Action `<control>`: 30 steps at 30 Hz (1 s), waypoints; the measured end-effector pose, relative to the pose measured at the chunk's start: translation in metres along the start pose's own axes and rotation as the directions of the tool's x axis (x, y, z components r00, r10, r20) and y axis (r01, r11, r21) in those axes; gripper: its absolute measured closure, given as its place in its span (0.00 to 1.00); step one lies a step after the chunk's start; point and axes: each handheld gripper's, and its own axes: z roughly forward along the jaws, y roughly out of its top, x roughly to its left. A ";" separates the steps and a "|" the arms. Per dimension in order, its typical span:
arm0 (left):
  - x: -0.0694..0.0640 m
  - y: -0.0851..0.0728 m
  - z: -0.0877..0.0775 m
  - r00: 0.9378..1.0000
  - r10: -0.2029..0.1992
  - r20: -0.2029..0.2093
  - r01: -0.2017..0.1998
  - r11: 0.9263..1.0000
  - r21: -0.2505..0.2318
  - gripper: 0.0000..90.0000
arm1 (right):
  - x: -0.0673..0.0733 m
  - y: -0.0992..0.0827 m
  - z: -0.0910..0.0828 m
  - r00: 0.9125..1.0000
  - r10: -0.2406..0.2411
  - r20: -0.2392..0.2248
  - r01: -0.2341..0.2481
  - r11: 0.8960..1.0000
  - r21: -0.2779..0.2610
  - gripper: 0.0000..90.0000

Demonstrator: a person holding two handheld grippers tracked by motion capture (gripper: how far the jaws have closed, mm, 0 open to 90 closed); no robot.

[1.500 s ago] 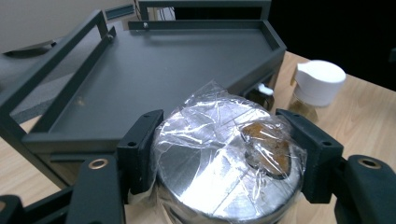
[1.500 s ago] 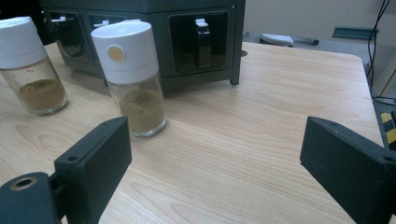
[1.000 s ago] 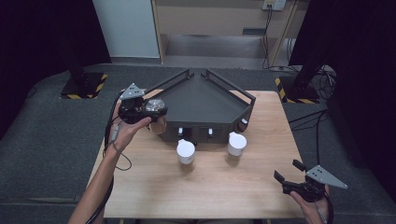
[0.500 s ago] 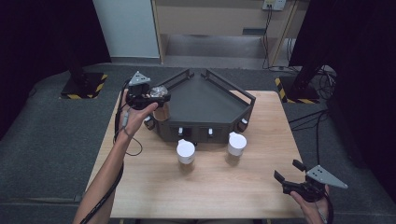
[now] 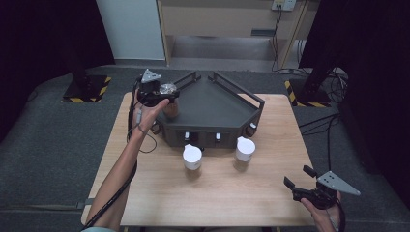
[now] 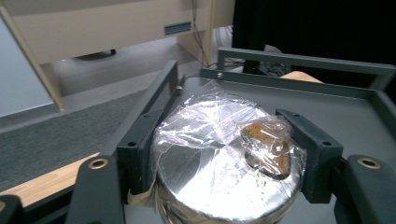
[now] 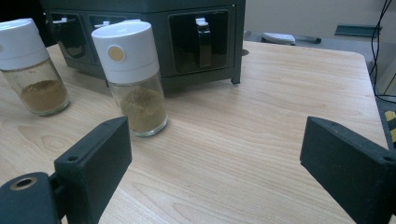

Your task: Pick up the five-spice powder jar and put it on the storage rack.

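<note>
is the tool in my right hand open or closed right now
Open. The right tool has its two black jaws spread wide apart with bare wooden table between them, and nothing is gripped.

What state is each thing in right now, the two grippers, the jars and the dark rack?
Left gripper: jaws shut on the foil-topped jar, held over the rack's left edge.
Foil-topped jar: top sealed with clear wrap, gripped on both sides.
Right gripper: jaws open, holding nothing, low over the table.
Two white-capped jars: upright, capped, on the table.
Rack: standing on the table.
</note>
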 end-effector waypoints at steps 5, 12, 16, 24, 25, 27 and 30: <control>0.003 -0.005 0.008 1.000 -0.023 -0.017 0.022 1.000 -0.009 0.38 | -0.001 0.000 0.000 1.000 0.003 -0.003 -0.003 1.000 -0.001 0.10; 0.002 -0.009 0.015 0.999 -0.027 -0.024 0.027 1.000 -0.001 0.38 | -0.001 0.000 0.000 1.000 0.003 -0.004 -0.003 1.000 -0.002 0.10; 0.002 -0.012 0.019 0.999 -0.033 -0.026 0.033 0.999 0.001 0.38 | -0.001 0.000 0.000 1.000 0.002 -0.005 -0.002 1.000 -0.001 0.10; 0.003 -0.016 0.022 0.999 -0.043 -0.028 0.042 0.999 -0.011 0.37 | -0.001 0.000 0.000 1.000 0.001 -0.007 -0.001 1.000 0.001 0.10; 0.003 -0.017 0.022 0.999 -0.045 -0.030 0.045 0.999 -0.013 0.37 | -0.001 0.000 0.000 1.000 0.002 -0.007 -0.002 1.000 0.001 0.10; 0.003 -0.018 0.023 0.998 -0.056 -0.030 0.056 0.998 -0.019 0.37 | -0.001 0.000 0.000 1.000 0.001 -0.007 -0.001 1.000 0.001 0.10; 0.003 -0.019 0.023 0.998 -0.056 -0.028 0.055 0.998 -0.021 0.36 | -0.001 0.000 0.000 1.000 -0.001 -0.008 0.001 1.000 0.001 0.10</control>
